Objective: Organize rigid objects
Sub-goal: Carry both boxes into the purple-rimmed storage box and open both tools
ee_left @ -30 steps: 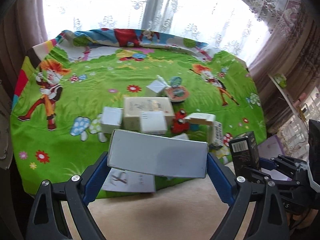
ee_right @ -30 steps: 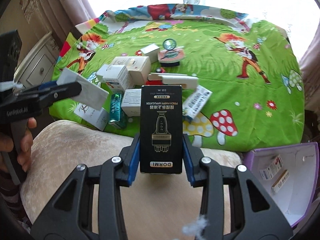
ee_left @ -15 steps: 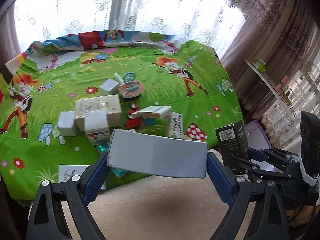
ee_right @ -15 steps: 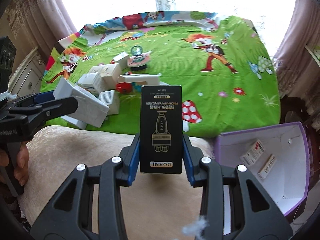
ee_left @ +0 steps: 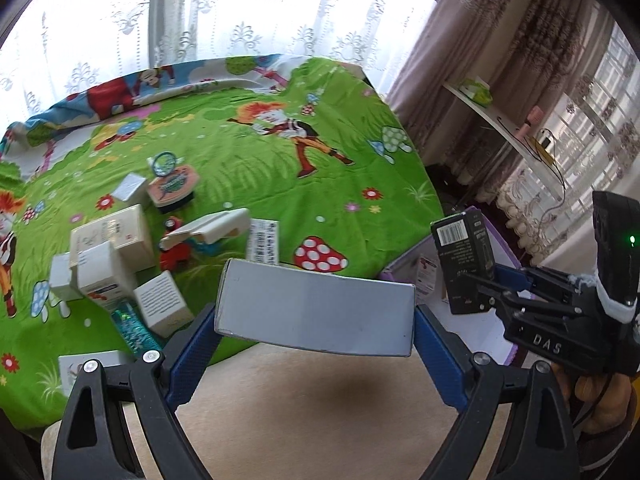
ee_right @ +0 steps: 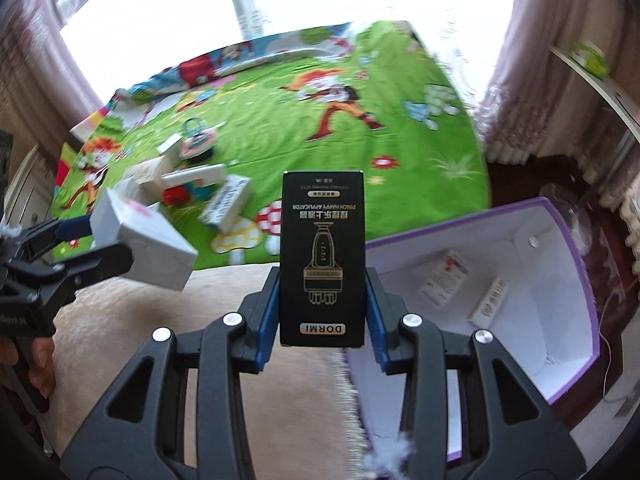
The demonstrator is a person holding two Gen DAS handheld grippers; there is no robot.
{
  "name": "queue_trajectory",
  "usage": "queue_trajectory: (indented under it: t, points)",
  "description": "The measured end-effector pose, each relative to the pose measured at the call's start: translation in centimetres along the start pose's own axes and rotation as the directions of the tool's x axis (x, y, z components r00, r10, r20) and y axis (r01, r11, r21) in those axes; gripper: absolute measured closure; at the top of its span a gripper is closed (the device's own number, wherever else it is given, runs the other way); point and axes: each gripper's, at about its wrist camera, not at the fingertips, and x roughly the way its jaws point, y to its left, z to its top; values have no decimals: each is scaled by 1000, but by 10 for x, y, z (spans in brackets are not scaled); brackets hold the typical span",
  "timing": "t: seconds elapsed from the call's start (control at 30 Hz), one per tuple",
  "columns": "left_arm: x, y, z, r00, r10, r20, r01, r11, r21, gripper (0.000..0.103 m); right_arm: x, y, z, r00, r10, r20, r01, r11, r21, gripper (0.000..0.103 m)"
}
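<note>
Now, step: carrying two boxes from the bed toward the purple bin (ee_right: 576,264).
Left gripper (ee_left: 316,322): clamps the grey box (ee_left: 316,308), over the bed's edge.
Right gripper (ee_right: 322,312): clamps the black box (ee_right: 322,260), just beside the bin.
Next: lower the black box in, then release.

Boxes lay clustered (ee_left: 116,264) on the cloth's (ee_left: 320,168) left part. An open bin (ee_right: 520,280) sat right of it, below its edge, two small boxes (ee_right: 464,288) inside.

grey box (ee_left: 316,308): matt card | black box (ee_right: 322,256): glossy card | bedspread (ee_left: 280,176): printed cloth
</note>
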Motion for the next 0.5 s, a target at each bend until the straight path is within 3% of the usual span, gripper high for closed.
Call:
queue_trajectory:
  t: [0.3, 0.5]
  points:
    - [21, -51, 6, 998, -47, -40, 51, 993, 106, 9, -8, -50, -7, 998, -67, -1, 67, 993, 100, 60]
    - [31, -92, 6, 994, -93, -60, 104, 974, 202, 9, -16, -80, -11, 992, -122, 9, 119, 980, 161, 60]
